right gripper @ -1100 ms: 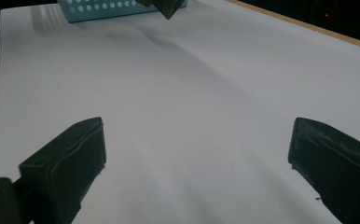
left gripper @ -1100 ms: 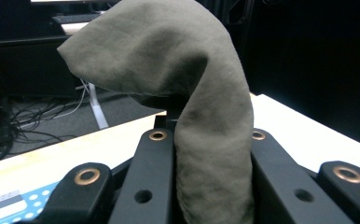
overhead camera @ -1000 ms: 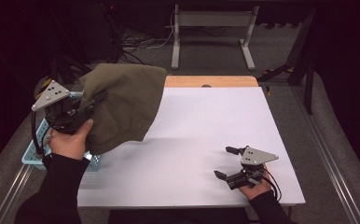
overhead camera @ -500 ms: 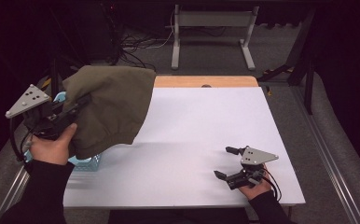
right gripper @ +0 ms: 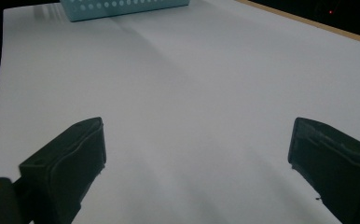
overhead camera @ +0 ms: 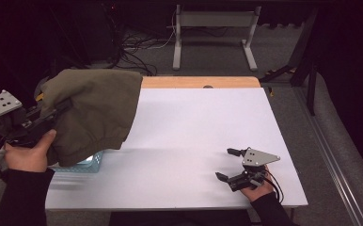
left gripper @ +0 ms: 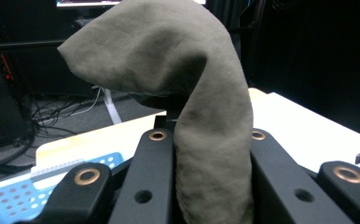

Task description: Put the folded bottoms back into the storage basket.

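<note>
The left tool [overhead camera: 52, 112] is clamped on an olive cloth [overhead camera: 97, 113], which hangs in the air over the bench's [overhead camera: 193, 141] left edge above a blue basket [overhead camera: 83, 164]; the right tool [overhead camera: 231, 165] rests on the bench near its right corner, jaws wide and empty. Judged step: lifting the cloth out of the basket, and the next move calls for carrying it over the open bench and lowering it flat before release. The left gripper view shows the cloth [left gripper: 206, 140] pinched between the jaws, which the high view hides under the folds.
</note>
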`<state>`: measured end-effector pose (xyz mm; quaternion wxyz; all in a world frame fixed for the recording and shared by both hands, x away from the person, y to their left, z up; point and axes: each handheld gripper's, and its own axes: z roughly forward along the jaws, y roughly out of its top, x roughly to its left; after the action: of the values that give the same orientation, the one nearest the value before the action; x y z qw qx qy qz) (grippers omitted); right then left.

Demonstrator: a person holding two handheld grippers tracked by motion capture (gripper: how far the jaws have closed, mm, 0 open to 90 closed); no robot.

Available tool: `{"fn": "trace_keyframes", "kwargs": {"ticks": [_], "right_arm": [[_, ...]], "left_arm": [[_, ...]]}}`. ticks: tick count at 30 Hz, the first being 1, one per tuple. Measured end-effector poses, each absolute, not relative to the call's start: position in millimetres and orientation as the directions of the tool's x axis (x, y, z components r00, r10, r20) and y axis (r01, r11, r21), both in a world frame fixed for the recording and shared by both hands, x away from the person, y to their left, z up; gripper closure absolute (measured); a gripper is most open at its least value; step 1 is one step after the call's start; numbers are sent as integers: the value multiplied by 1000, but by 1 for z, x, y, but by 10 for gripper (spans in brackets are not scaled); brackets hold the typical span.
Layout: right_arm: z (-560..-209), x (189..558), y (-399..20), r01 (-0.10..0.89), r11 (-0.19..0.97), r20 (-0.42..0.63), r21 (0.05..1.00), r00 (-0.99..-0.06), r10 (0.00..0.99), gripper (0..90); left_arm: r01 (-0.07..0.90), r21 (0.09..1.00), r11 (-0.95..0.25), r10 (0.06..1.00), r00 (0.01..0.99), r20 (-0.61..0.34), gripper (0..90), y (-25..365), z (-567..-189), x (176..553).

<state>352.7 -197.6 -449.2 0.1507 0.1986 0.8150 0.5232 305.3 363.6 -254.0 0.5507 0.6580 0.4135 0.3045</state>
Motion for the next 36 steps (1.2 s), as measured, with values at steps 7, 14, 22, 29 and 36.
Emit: {"fn": "trace_keyframes", "kwargs": {"ticks": [7,14,22,29,36], "right_arm": [[-449,353,-197,167,376,-38,912,-876,481,49],[-449,353,-197,165,378,-42,911,-874,483,49],[-450,352,-197,165,383,-46,909,-873,486,49],[-450,352,-196,160,389,-55,907,-872,487,49],[-450,351,-196,157,395,-60,905,-872,486,49]], "left_arm": [[211,976,-57,876,480,-53,814,379,-255,301],[220,974,-49,866,495,-68,814,398,-257,299],[242,970,-28,872,480,-95,813,424,-261,300],[267,963,-26,881,461,-104,812,437,-268,310],[284,958,-48,885,456,-91,811,443,-277,327]]}}
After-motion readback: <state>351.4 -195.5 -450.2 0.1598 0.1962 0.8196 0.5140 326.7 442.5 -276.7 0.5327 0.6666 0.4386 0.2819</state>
